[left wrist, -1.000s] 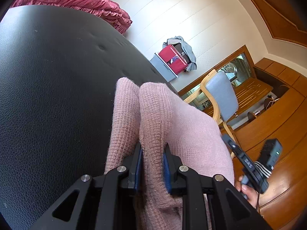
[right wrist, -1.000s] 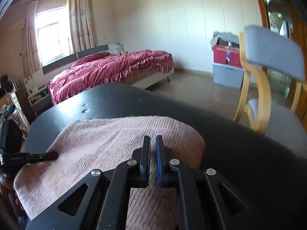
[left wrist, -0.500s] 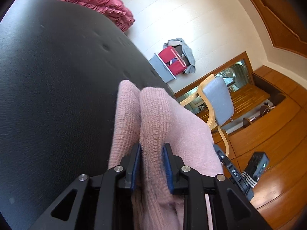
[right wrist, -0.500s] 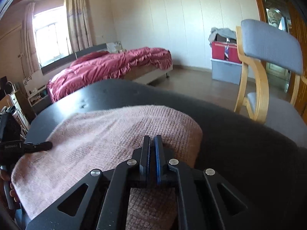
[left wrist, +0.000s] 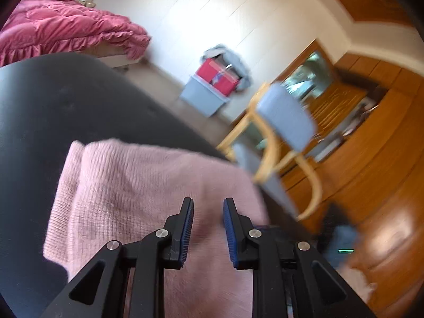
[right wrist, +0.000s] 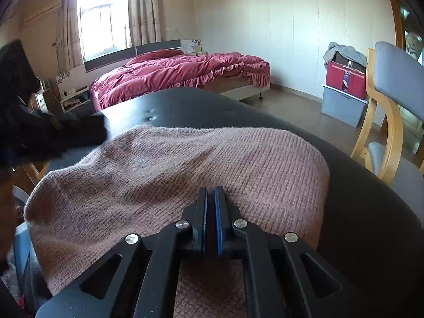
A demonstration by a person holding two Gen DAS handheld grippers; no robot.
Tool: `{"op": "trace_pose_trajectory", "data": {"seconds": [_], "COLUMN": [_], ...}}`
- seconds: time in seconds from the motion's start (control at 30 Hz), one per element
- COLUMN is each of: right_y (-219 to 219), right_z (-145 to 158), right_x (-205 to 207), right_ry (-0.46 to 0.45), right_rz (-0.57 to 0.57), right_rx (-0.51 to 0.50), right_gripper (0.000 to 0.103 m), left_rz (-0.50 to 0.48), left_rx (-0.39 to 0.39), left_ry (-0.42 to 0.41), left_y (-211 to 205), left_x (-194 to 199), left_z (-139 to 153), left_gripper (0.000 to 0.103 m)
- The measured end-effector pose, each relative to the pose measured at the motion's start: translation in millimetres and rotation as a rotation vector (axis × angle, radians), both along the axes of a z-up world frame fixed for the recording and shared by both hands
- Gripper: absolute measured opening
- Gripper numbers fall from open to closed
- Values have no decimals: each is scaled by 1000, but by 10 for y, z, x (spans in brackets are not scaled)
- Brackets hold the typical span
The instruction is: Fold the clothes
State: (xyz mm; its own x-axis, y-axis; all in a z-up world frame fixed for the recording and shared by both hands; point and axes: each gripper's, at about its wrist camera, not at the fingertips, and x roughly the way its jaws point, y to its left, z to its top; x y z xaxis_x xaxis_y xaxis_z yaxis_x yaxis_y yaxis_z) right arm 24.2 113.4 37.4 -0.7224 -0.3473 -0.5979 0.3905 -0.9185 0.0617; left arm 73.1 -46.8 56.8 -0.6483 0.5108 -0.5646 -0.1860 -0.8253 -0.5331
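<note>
Pink knit sweater [left wrist: 148, 190]: folded, lying flat on black worktop [left wrist: 53, 111]. Left claw [left wrist: 208, 212]: has let go its earlier pinch of the knit, now narrowly parted, empty, lifted above it. Right claw [right wrist: 210, 204]: closed, empty, over the sweater. Fold apparently set down.

Both wrist cams sit right behind their own black fingers, angled down and close over the pink knitted sweater [left wrist: 148, 198] [right wrist: 185, 175] on the black padded tabletop [left wrist: 66, 106] [right wrist: 371, 225], both also catching the red-quilted bed [left wrist: 61, 29] [right wrist: 180, 71].
</note>
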Motion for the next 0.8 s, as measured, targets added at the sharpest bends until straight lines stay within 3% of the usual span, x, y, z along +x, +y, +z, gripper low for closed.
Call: {"op": "trace_pose_trajectory", "data": {"seconds": [0.03, 0.07, 0.1, 0.17, 0.3, 0.43, 0.5, 0.6, 0.67, 0.73, 0.8], "right_y": [-11, -22, -31, -43, -78, -94, -191, -129, 11, 100, 55], "right_z": [-3, -6, -8, -13, 48, 335, 399, 232, -31, -108, -73], "right_x": [-4, -8, -12, -16, 48, 65, -58, -440, -682, -719, -659], "right_ry": [0, 0, 0, -3, 7, 11, 10, -15, -110, -90, -65], "right_rz": [0, 0, 2, 12, 11, 62, 79, -41, -83, -86, -86], "right_rx": [1, 2, 2, 7, 37, -61, 1, 93, 56, 13, 42], "right_gripper": [4, 4, 4, 4, 5, 7, 7, 7, 2, 2, 2], "left_rz": [40, 70, 93, 140, 144, 145, 145, 145, 147, 153, 157], "left_rx": [-78, -98, -90, -75, -19, -15, -15, -7, -10, -17, -30], "left_ry": [-2, 0, 5, 13, 25, 32, 34, 35, 36, 36, 38], "left_y": [7, -56, -144, -320, -438, -499, -501, -464, -451, -435, -420], "left_x": [-38, -49, -50, -52, -18, -5, -15, -84, -102, -108, -104], "left_z": [-75, -147, -217, -357, -425, -435, -448, -439, -442, -443, -442], "left_gripper": [22, 22, 13, 12, 11, 12, 12, 11, 11, 11, 11]}}
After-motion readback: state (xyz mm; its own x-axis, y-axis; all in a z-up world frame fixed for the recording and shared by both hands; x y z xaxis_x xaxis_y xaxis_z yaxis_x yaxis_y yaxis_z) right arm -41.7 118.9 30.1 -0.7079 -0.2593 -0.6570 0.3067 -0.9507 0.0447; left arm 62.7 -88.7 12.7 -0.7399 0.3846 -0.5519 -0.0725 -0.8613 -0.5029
